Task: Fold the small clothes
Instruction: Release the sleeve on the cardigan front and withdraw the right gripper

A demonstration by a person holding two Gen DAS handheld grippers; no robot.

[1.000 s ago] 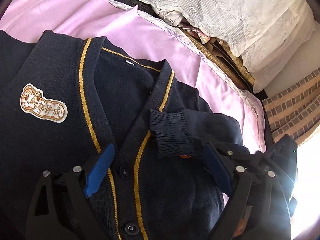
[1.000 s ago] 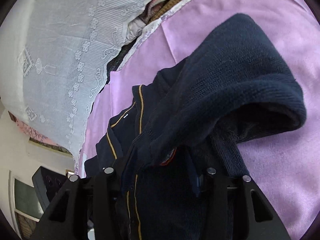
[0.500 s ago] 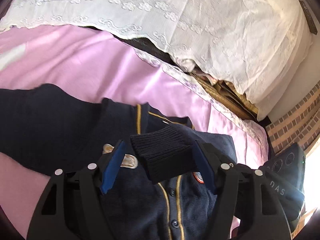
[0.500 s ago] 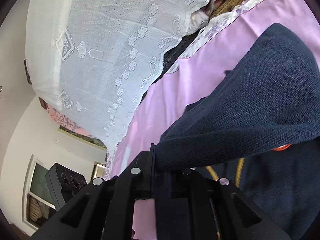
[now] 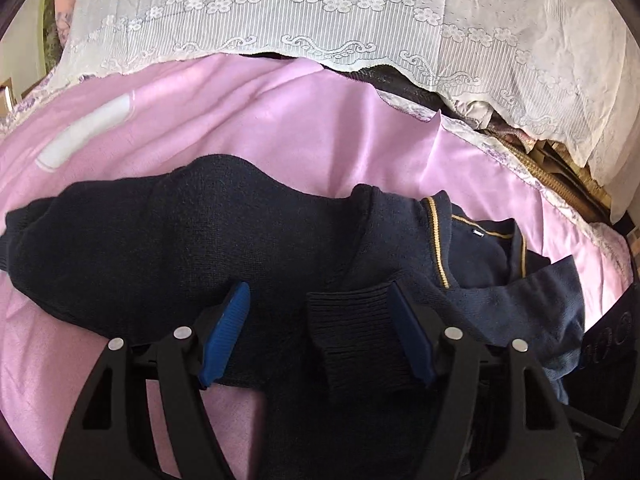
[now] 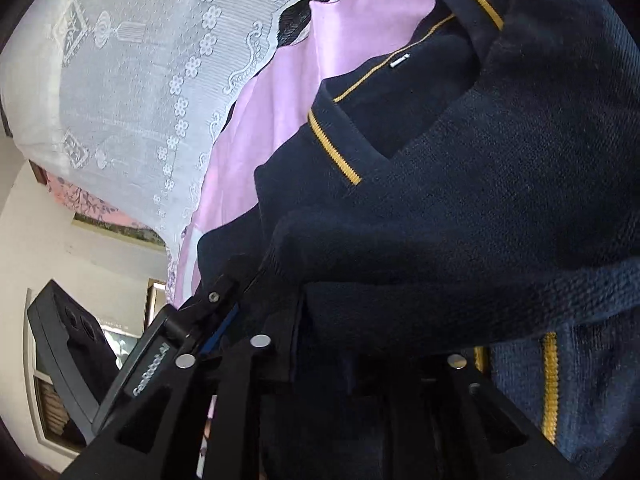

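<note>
Lying bunched on the pink sheet (image 5: pixel 320 136), the navy cardigan (image 5: pixel 168 248) is being folded — its ribbed cuff (image 5: pixel 356 332) is sitting between the left gripper (image 5: pixel 320 336)'s opening jaws, touching only the right pad. The right gripper (image 6: pixel 352 364) is opening too, fabric draped over it; grip unclear. Laying the sleeve flat across the body is advisable — smoothing before letting go.
</note>
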